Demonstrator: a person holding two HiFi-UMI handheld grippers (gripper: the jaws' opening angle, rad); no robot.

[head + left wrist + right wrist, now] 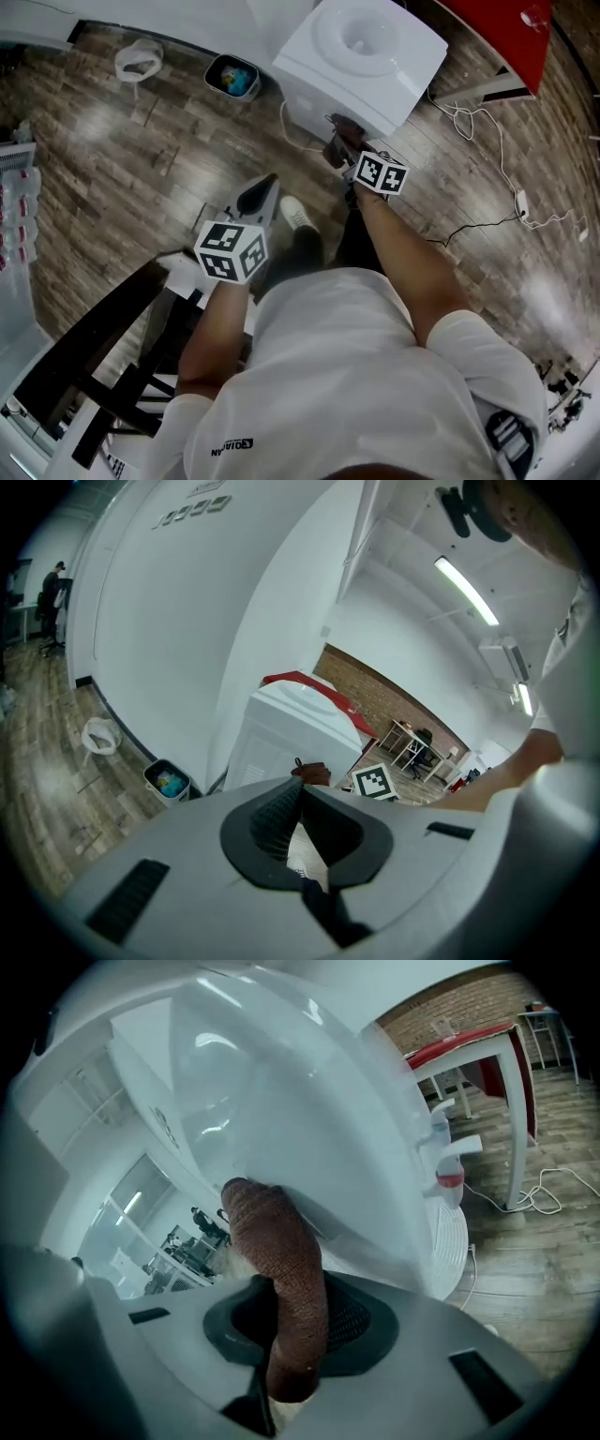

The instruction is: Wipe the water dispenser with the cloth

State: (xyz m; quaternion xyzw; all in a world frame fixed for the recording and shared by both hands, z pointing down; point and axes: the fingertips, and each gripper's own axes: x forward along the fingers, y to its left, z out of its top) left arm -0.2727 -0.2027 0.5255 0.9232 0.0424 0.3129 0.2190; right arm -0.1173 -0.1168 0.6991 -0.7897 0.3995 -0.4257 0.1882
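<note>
The white water dispenser (361,61) stands on the floor ahead of me. My right gripper (344,156) is shut on a brown cloth (337,139) and holds it against the dispenser's near side, below the top edge. In the right gripper view the cloth (277,1269) stands up between the jaws and bends against the white panel (309,1101); the taps (448,1152) stick out to the right. My left gripper (262,192) hangs lower and to the left, away from the dispenser, with its jaws shut and nothing in them. The left gripper view shows the dispenser (281,728) and the cloth (314,773) ahead.
A small bin (232,77) with blue contents stands left of the dispenser, a white bag-like thing (139,58) further left. A red table (497,33) is at the back right, with cables (487,131) and a power strip (521,202) on the wooden floor. Dark furniture (103,347) is at my lower left.
</note>
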